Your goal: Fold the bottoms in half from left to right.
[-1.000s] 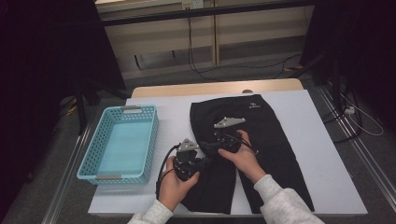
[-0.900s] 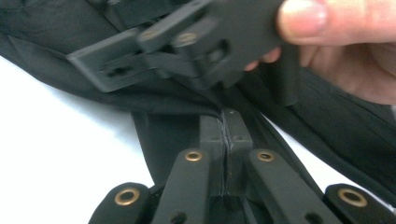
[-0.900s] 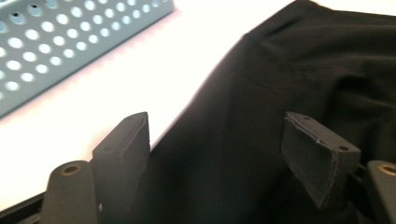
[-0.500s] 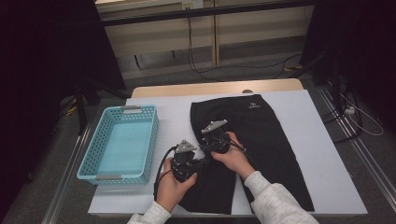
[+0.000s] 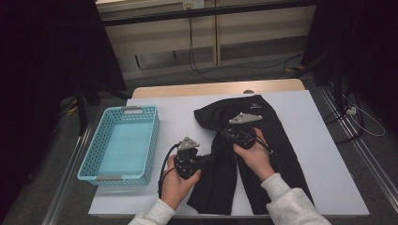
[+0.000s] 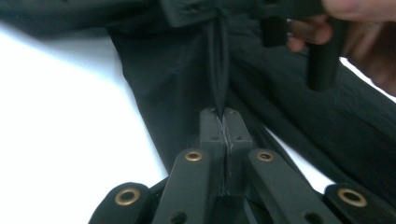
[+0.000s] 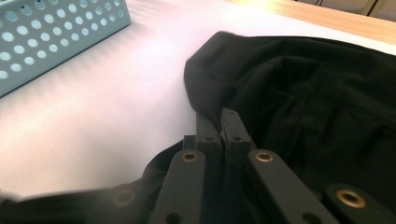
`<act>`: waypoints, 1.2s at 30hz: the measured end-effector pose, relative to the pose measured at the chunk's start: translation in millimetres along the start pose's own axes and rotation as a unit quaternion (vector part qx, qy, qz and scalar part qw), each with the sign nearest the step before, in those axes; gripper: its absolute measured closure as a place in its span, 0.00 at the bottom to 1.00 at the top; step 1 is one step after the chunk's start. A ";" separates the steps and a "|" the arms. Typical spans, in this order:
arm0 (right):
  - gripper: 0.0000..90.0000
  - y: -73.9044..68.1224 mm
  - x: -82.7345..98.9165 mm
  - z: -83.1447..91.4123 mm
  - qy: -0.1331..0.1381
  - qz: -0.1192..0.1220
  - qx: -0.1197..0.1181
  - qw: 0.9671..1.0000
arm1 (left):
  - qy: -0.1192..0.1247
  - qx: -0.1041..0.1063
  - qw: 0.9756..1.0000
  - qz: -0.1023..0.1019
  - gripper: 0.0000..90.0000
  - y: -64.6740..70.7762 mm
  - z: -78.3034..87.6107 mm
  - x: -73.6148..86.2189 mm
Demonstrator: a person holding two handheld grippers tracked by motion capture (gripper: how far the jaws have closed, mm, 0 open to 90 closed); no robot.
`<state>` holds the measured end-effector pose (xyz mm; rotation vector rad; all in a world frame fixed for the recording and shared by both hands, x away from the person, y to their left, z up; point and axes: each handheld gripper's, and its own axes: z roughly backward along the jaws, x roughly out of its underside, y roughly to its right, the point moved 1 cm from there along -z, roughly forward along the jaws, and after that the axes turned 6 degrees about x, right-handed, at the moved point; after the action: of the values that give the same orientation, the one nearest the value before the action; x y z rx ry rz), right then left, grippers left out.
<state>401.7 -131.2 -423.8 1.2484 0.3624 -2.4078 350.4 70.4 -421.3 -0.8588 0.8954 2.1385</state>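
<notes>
A black garment [image 5: 281, 140] lies spread on the white table [image 5: 178, 117]. My left gripper [image 5: 210, 161] sits at its lower left edge, shut on a thin fold of the black cloth [image 6: 219, 70] that runs taut away from the jaws [image 6: 223, 116]. My right gripper [image 5: 226, 134] is over the garment's upper left part. Its jaws have just been closing and now pinch a raised ridge of the fabric [image 7: 205, 79] between them [image 7: 220, 119]. In the left gripper view the right hand and its gripper [image 6: 322, 56] show close by at the top right.
A light blue perforated basket [image 5: 154, 136] stands on the table's left side, and its wall [image 7: 46, 42] is in the right gripper view. The table's wooden far edge [image 5: 216, 88] lies beyond the garment. Cables run on the floor behind.
My right gripper has closed on the garment's upper left fabric and drawn it up and slightly away, bunching that corner. The left hand has kept still, gripping the cloth.
</notes>
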 end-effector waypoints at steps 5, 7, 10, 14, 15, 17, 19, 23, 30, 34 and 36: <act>0.99 12.2 9.9 19.6 -0.005 -0.007 0.019 1.000 | 0.001 0.011 1.000 -0.005 0.99 3.3 -5.6 -3.1; 0.98 15.3 17.9 23.9 -0.024 -0.001 0.022 0.999 | -0.003 0.014 1.000 -0.005 0.99 5.1 -8.0 -2.4; 0.97 16.5 31.4 25.7 -0.046 0.015 0.024 0.999 | -0.013 0.016 1.000 -0.007 0.99 6.0 -10.6 -0.7; 0.86 14.6 42.0 18.0 -0.059 0.043 0.020 0.997 | -0.026 0.017 1.000 -0.001 0.99 5.5 -14.5 2.1; 0.83 14.2 41.2 16.2 -0.057 0.045 0.018 0.997 | -0.028 0.017 0.999 0.000 0.99 5.5 -15.3 2.5; 0.71 13.6 36.6 12.9 -0.045 0.050 0.022 0.998 | -0.028 0.016 0.999 -0.002 0.99 5.0 -15.3 2.4; 0.64 11.6 30.8 8.7 -0.034 0.060 0.023 0.997 | -0.027 0.014 1.000 0.003 0.99 3.7 -14.7 2.4; 0.50 7.6 18.4 -5.6 -0.023 0.067 0.020 0.997 | -0.023 0.013 1.000 0.007 0.99 1.9 -14.6 3.9; 0.42 -4.1 0.7 -35.1 -0.017 0.082 0.002 0.996 | -0.024 0.013 1.000 0.009 0.99 0.1 -12.7 4.7; 0.49 -11.6 -1.0 -53.3 -0.045 0.104 0.003 0.994 | -0.024 0.010 1.000 0.011 0.99 -2.2 -10.9 5.7; 0.55 -12.6 3.6 -61.9 -0.063 0.120 0.013 0.991 | -0.023 0.008 1.000 0.013 0.99 -3.6 -10.9 6.6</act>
<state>438.5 -95.9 -461.3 1.0762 0.1351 -2.2768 352.8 65.9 -433.6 -0.7902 0.9042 2.1614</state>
